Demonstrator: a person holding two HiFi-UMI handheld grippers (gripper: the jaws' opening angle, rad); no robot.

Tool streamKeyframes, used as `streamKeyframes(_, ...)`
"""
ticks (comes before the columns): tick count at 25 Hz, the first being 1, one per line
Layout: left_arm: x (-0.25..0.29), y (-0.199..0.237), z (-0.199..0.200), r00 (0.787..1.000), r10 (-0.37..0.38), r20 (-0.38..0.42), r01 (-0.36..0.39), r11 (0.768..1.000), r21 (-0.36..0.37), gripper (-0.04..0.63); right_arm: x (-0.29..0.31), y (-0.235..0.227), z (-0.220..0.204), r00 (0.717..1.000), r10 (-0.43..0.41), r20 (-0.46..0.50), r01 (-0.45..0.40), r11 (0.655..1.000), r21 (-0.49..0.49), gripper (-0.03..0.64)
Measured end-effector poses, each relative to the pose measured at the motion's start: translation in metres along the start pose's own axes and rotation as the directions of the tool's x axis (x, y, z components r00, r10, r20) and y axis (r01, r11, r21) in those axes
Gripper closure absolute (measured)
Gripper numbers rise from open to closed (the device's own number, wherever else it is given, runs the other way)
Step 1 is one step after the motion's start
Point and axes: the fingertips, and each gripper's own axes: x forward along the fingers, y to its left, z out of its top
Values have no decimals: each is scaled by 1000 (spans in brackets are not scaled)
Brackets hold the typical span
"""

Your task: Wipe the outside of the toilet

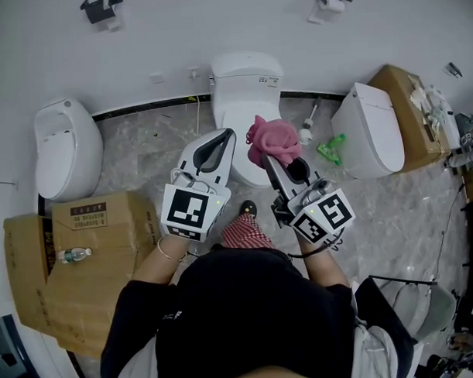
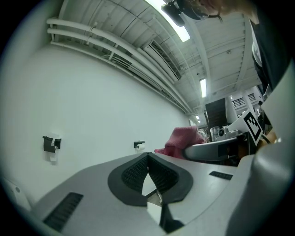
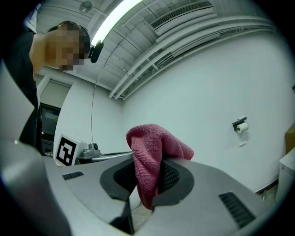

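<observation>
A white toilet (image 1: 246, 91) stands against the far wall, straight ahead of me. My right gripper (image 1: 268, 158) is shut on a pink cloth (image 1: 273, 140), held up over the toilet's front. In the right gripper view the pink cloth (image 3: 150, 156) is pinched between the dark pads and folds over the right gripper (image 3: 148, 177). My left gripper (image 1: 228, 133) is raised beside it on the left, shut with nothing in it. The left gripper (image 2: 148, 166) points up at the wall, with the pink cloth (image 2: 182, 140) showing to its right.
A second toilet (image 1: 65, 148) stands at the left and a third (image 1: 370, 129) at the right. Cardboard boxes (image 1: 84, 259) with a bottle (image 1: 72, 254) lie left of me. A toilet brush (image 1: 307, 126) and a green item (image 1: 329, 148) lie on the floor. Paper holders (image 1: 102, 9) hang on the wall.
</observation>
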Motion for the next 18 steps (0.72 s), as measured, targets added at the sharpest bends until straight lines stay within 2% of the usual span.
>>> streamKeyframes(4,15,15,-2,1000,28,-13,-28,999,15,589,18,-19,-1,1000,21,9,-21,1000,23,543)
streamKeyframes(9,36,36,-7,998,62,-9,-62,998,-20,589,43,-42,-10,999,49,-1,-48,997,60,543)
streamKeyframes(14,63,58,-10,996,85,-27,-85,996,2,589,76,-64,-14,997,78,-16,-77,995,62,543)
streamKeyframes(18,81,73,-20,993,106,-48,-107,994,-20,589,90,-83,-16,996,84,-19,-83,994,65,543)
